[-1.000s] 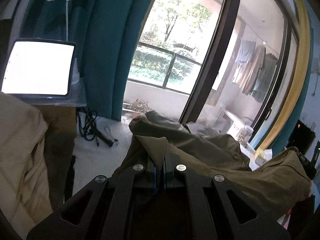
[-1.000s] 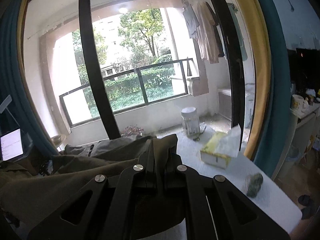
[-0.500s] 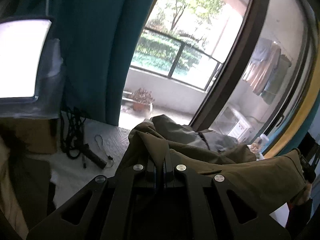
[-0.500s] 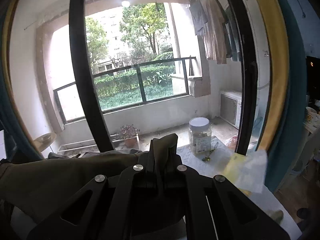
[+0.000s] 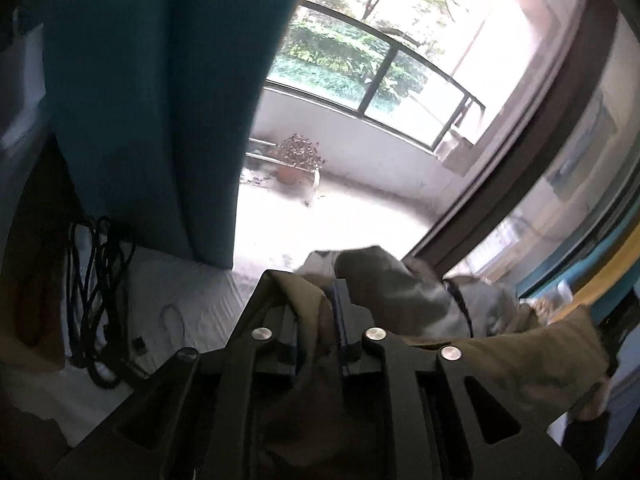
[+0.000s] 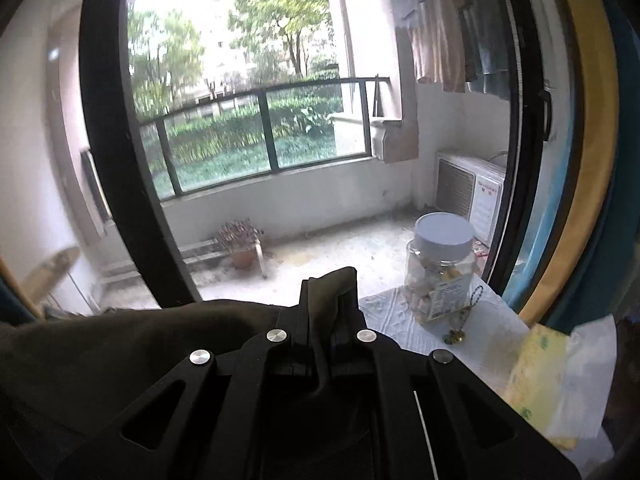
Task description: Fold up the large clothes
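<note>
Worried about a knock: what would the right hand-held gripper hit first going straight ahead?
Probably the glass door beyond the table edge; the jar sits right of that line. The right hand-held gripper grips the garment. Depth is unclear.

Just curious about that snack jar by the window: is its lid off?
No, the clear jar stands upright on the white table with its pale lid still on top.

left tongs (image 5: 316, 312): black frame, silver screws, blue pads | right tongs (image 6: 324, 308): black frame, silver screws
</note>
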The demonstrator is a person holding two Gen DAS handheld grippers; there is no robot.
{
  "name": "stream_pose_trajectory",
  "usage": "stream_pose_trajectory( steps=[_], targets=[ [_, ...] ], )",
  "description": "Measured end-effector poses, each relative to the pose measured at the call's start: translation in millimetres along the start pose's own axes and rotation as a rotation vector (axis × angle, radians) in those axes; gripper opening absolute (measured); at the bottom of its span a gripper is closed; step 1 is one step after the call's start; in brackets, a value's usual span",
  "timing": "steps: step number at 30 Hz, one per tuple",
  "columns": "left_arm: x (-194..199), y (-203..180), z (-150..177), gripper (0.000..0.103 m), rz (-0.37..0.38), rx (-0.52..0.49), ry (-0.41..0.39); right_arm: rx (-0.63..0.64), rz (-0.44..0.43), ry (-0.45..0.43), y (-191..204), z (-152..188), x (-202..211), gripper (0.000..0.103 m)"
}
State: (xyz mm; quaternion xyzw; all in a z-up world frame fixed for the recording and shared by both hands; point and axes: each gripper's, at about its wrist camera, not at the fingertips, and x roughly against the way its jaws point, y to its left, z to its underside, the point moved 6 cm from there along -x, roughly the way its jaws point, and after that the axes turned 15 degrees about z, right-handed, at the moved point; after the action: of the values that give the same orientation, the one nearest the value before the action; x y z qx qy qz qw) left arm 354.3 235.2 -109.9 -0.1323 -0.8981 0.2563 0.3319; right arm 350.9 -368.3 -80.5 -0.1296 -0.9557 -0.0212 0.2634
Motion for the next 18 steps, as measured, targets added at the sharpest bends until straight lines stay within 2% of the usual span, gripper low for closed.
stream_pose_trajectory(
  steps=[1,3,4,5,6,7,8,12,15,18],
  targets=[
    [3,0,-3,0.020,0.001,-0.001,-0.009,-0.001,-0.001,0.000,1,0,-1,0.011],
    [15,-5,-10,0.023,0.033,-0.001,-0.040,-0.004,-0.008,-0.034,1,-3,5,0.034],
    [22,-8,-13,0.030,0.055,-0.001,-0.056,-0.004,-0.016,-0.051,3,-6,8,0.062],
    [29,-10,-17,0.044,0.066,-0.004,-0.074,-0.007,-0.016,-0.077,1,-8,14,0.086],
    [35,-11,-22,0.055,0.058,-0.009,-0.092,-0.009,-0.010,-0.091,0,-11,17,0.093],
    [44,-11,-26,0.071,0.030,-0.014,-0.117,-0.012,-0.009,-0.107,-2,-12,22,0.093],
    [54,-11,-31,0.074,-0.005,-0.012,-0.149,-0.011,-0.027,-0.109,-2,-13,28,0.093],
    [80,-22,-29,0.074,-0.056,-0.060,-0.200,0.025,-0.079,-0.106,10,-8,46,0.093],
    [78,-38,-1,0.074,-0.068,-0.140,-0.144,0.108,-0.139,-0.080,31,10,59,0.093],
    [59,-47,48,0.074,-0.053,-0.177,-0.010,0.197,-0.192,-0.009,54,40,67,0.093]
  ],
)
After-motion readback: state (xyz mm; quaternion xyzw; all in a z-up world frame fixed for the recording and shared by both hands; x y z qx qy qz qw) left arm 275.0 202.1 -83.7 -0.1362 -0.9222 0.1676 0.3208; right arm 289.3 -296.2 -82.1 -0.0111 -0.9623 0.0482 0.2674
